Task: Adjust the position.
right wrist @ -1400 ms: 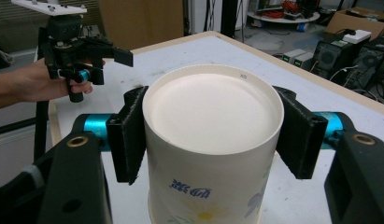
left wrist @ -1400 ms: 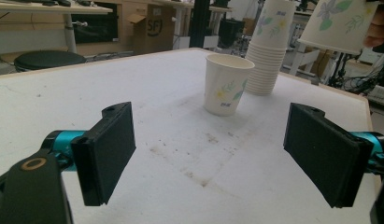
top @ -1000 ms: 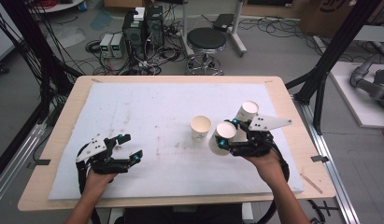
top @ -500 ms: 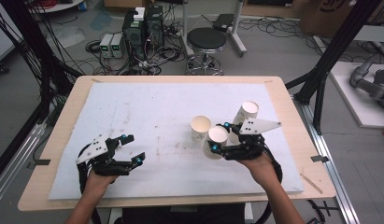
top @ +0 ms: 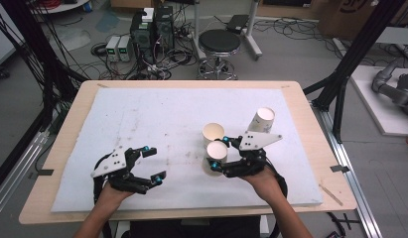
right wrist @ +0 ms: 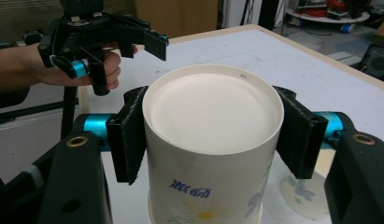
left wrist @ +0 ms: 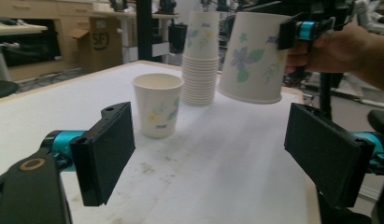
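Right gripper [top: 217, 154] | raised over white table mat [top: 142, 119], jaws clamped on flower-printed white paper cup [top: 216, 157] | left gripper [top: 153, 163] low, jaws wide apart, holding nothing

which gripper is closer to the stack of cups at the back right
Right. The right gripper, holding a paper cup, sits just in front of the cup stack; the left gripper is far across the mat.

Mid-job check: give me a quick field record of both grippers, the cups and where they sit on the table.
right gripper: shut on held cup, lifted clear of the mat, mouth up
left gripper: open, holding nothing, low over the mat's near left
standing cup: upright on the mat, just beyond the held cup
cup stack: far right of the mat, leaning
surface: white mat on a wooden table
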